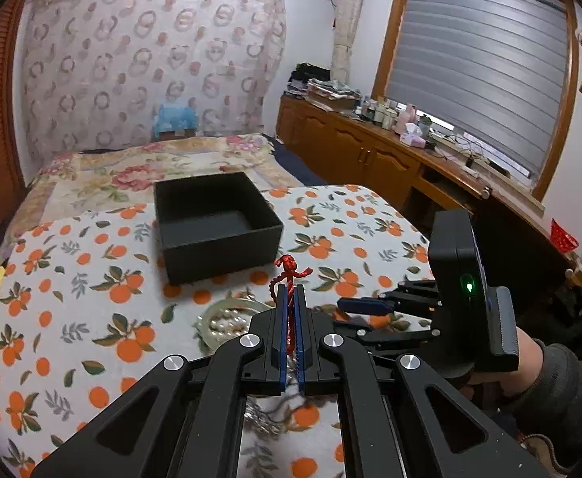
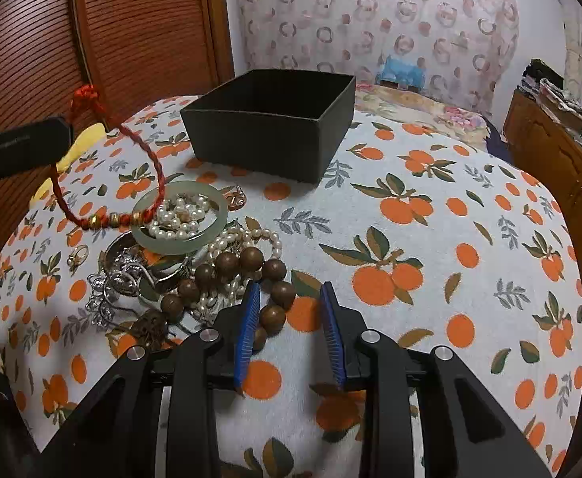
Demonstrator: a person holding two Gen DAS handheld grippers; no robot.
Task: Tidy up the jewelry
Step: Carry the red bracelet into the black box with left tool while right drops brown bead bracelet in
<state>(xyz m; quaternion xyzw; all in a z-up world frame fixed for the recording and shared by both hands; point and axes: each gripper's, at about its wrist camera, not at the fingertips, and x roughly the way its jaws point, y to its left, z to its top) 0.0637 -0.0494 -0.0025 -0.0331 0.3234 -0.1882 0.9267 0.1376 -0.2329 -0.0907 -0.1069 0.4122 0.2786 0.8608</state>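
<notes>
Two grippers over an orange-print cloth [image 2: 430,247]. Left gripper [image 1: 290,290]: jaws nearly closed, pinching a red braided cord bracelet [image 2: 147,155] near its knot; the cord loops down from the jaws, its gold-beaded end resting against the jade bangle [image 2: 177,215]. Right gripper [image 2: 291,298]: jaws spread wide, holding nothing, left pad just beside the brown wooden bead bracelet [image 2: 251,261]. Jewelry pile near the cloth's left side: pearl strands [image 2: 179,215] inside and beside the bangle, silver pieces [image 2: 120,279], a gold ring [image 2: 78,254]. Black open box [image 2: 267,147] sits behind the pile.
</notes>
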